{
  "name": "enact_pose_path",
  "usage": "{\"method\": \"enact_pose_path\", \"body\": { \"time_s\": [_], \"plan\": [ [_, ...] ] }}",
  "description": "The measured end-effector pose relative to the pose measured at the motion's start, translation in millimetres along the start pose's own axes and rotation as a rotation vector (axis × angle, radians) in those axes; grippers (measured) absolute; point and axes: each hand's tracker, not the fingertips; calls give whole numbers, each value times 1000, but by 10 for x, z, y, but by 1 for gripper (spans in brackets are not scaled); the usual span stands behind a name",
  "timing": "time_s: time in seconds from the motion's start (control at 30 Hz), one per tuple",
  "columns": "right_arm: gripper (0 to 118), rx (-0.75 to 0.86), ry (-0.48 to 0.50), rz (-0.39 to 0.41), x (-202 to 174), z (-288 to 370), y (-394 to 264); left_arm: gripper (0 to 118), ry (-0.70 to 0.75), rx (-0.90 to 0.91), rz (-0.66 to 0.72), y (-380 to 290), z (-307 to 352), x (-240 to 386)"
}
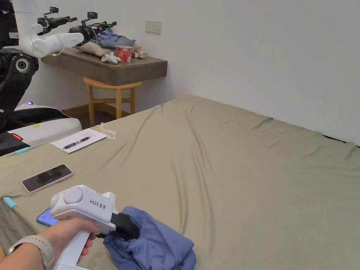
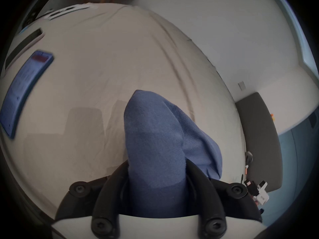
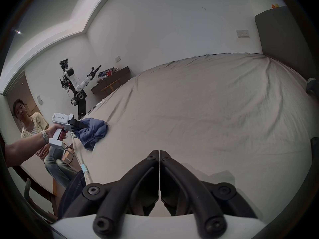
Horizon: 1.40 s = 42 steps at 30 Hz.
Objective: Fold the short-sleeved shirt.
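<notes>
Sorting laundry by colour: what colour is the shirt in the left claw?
Plain blue shirt, clearest in the left gripper view.

Olive-sheeted bed [image 1: 246,168] with crumpled blue shirt [image 1: 154,246], two phones [image 1: 47,178], notepad [image 1: 78,140] and pen [image 1: 76,142].

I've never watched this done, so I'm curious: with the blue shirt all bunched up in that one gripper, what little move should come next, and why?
Probably bring the right gripper across to take a second hold on the shirt. The left gripper is shut on a wad of it, the cloth lies crumpled at the near edge of the bed, and the right one is shut on nothing. Two holds could spread it flat.
</notes>
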Motion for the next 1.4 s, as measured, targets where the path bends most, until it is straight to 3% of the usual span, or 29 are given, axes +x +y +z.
{"method": "enact_pose_path", "body": {
  "time_s": [0.03,0.13,0.17,0.23,0.33,0.4,0.5,0.53,0.57,0.6,0.67,0.73,0.83,0.9,0.93,0.97,1.0,1.07,1.2,1.27,1.37,1.4],
  "plan": [
    [1,-4,-6,-1,3,1,-2,32,-20,27,26,-28,9,12],
    [1,-36,-78,16,19,26,15,76,68,94,13,-53,149,155],
    [1,-26,-64,7,43,46,22,82,96,110,-20,-43,283,233],
    [1,-21,-59,-14,106,96,37,83,92,154,-58,-76,623,457],
    [1,-5,-64,-25,171,173,56,97,143,282,-152,-108,1124,798],
    [1,14,-91,-22,193,212,106,94,251,401,-230,-222,1314,1188],
    [1,68,-165,19,152,306,374,62,312,552,-431,-511,1241,1871],
    [1,113,-197,36,102,365,483,62,321,596,-487,-627,1132,2122],
    [1,169,-217,41,73,426,585,23,322,640,-518,-736,1026,2338],
    [1,221,-260,45,42,496,702,3,288,677,-540,-855,914,2570],
    [1,292,-337,59,-16,631,910,1,161,751,-569,-965,695,2838],
    [1,370,-362,99,-84,807,1124,0,91,802,-692,-1209,543,3261],
    [1,448,-470,285,-252,1076,1345,0,76,838,-880,-1446,451,3678],
    [1,550,-553,351,-333,1282,1443,0,20,830,-884,-1543,516,3826],
    [1,564,-537,333,-319,1350,1485,0,-43,862,-859,-1578,557,3877],
    [1,510,-522,224,-278,1390,1503,0,-76,845,-846,-1575,574,3946],
    [1,530,-527,251,-286,1455,1561,0,-70,826,-867,-1566,570,4005],
    [1,545,-535,214,-258,1534,1621,0,-27,838,-890,-1606,507,4094],
    [1,552,-569,217,-174,1539,1629,0,19,786,-936,-1670,361,4106],
    [2,544,-575,212,-160,1522,1534,0,54,796,-923,-1679,319,4083],
    [2,523,-548,269,-182,1480,1470,0,2,804,-827,-1683,344,4054],
    [2,497,-550,256,-183,1460,1467,0,23,798,-862,-1700,329,4049]
  ]
}}
